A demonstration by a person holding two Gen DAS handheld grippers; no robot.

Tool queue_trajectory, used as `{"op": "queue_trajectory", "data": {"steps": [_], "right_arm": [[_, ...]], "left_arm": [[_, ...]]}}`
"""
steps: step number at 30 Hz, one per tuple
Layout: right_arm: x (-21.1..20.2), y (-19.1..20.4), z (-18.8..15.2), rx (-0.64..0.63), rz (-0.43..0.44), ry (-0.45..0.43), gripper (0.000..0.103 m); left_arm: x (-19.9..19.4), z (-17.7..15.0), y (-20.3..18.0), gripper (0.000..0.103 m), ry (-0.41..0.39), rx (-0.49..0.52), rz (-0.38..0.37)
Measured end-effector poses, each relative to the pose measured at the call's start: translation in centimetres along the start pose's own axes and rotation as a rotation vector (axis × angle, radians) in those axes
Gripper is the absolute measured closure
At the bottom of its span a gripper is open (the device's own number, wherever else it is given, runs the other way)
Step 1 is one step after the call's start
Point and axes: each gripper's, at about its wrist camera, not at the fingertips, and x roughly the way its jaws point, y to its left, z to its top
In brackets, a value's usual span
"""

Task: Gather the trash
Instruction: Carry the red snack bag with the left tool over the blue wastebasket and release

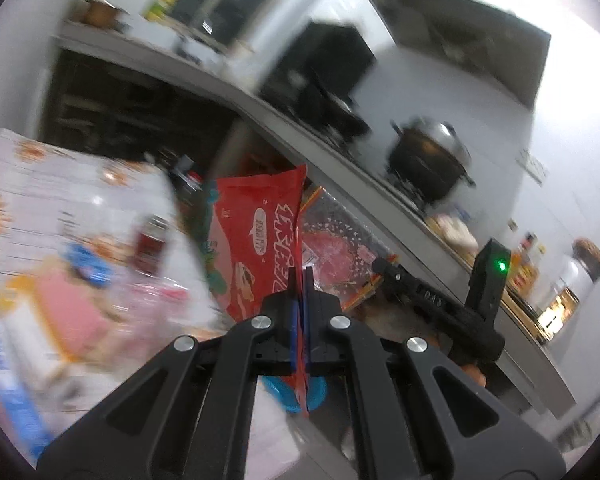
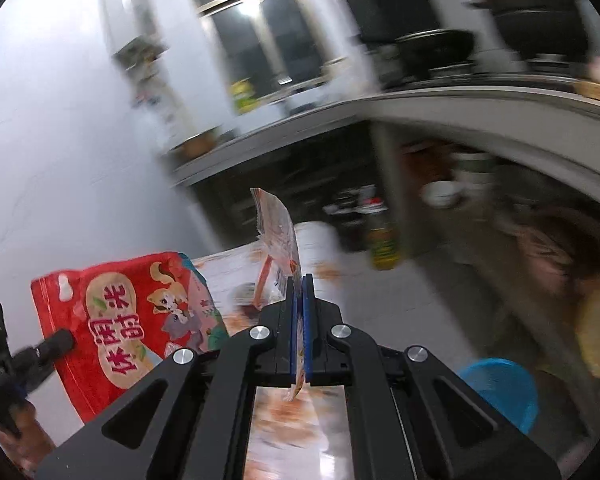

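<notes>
Along the left wrist view, a grey bench (image 1: 284,120) runs diagonally across the kitchen. On it stands a dark pot (image 1: 428,160) with a domed metal lid; what it holds cannot be seen. Further right on the same bench is a glass jar (image 1: 572,280) with a brownish top, its contents too blurred to tell. Low in the picture, behind the tool's frame, part of a blue basin (image 1: 284,394) shows, and whether anything lies in it is hidden. The left tool (image 1: 299,280) is fully closed, its blue pads pinching the edge of a red snack bag (image 1: 256,240), which stands up in the air in front of the tool. To the right, the other tool's black body with a green light is in sight, and a clear wrapper (image 1: 332,240) with red print hangs just behind the red bag.

Across the right wrist view, the bench (image 2: 420,108) curves overhead with dark pots on it, all blurred. On the floor at lower right sits the blue basin (image 2: 500,388); its inside looks bare from this angle. The right tool (image 2: 300,286) is clamped shut on a thin wrapper (image 2: 278,232) printed in orange and white, which rises above the pads. At left the red snack bag (image 2: 136,320) hangs from the left tool.
</notes>
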Motion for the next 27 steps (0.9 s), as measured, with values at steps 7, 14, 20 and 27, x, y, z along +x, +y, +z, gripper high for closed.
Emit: {"op": "queue_trajectory", "data": {"steps": [7,14,20,27], "right_arm": [[-2.4,-12.2,-4.8,0.193,-0.239,0.039,0.101],[1.0,-21.8,-12.5,0.390,-0.393,0.174,0.101],[6.8,-27.7,-17.8,0.507,-0.462,0.288,0.101],[12.7,-33.1,-21.4,0.637,-0.521,0.319,0.091]], "left_arm": [[14.7,-2.1,-6.5,0.103,0.285,0.049,-0.097],[30.8,-9.4,-9.5,0.103,0.604,0.138,0.014],[40.5,-15.6,-9.0,0.103,0.765,0.219,0.128],[47.7,-18.6,-5.5,0.065,0.832,0.246,0.288]]}}
